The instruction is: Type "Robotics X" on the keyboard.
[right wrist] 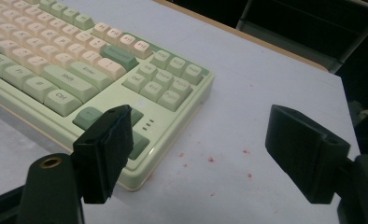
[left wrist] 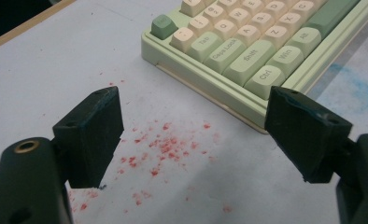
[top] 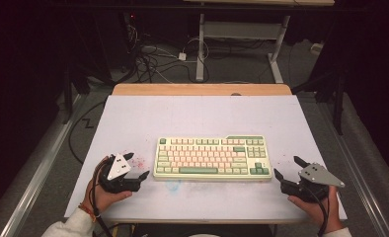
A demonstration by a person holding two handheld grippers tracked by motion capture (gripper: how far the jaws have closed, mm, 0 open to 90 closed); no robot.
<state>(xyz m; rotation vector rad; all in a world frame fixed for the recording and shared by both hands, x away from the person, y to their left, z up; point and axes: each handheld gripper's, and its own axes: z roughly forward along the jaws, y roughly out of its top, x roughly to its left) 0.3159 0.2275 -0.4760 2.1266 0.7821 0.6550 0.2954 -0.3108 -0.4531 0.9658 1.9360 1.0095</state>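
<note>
A pale green keyboard (top: 212,157) with cream and green keys lies in the middle of the white table top (top: 133,118). My left gripper (top: 137,165) rests in a hand just off the keyboard's left end, jaws open and nothing between them. In the left gripper view, the left gripper (left wrist: 196,100) faces the keyboard's near left corner (left wrist: 247,60). My right gripper (top: 286,166) sits in the other hand off the keyboard's right end, also open and holding nothing. In the right gripper view, the right gripper (right wrist: 201,116) points at the keyboard's near right corner (right wrist: 140,93).
Red specks (left wrist: 163,144) dot the surface by the left gripper, and a faint blue smudge (top: 173,185) lies in front of the keyboard. A wooden edge (top: 202,89) borders the table's far side. Beyond it are cables (top: 153,59) and a desk frame (top: 200,49) on the floor.
</note>
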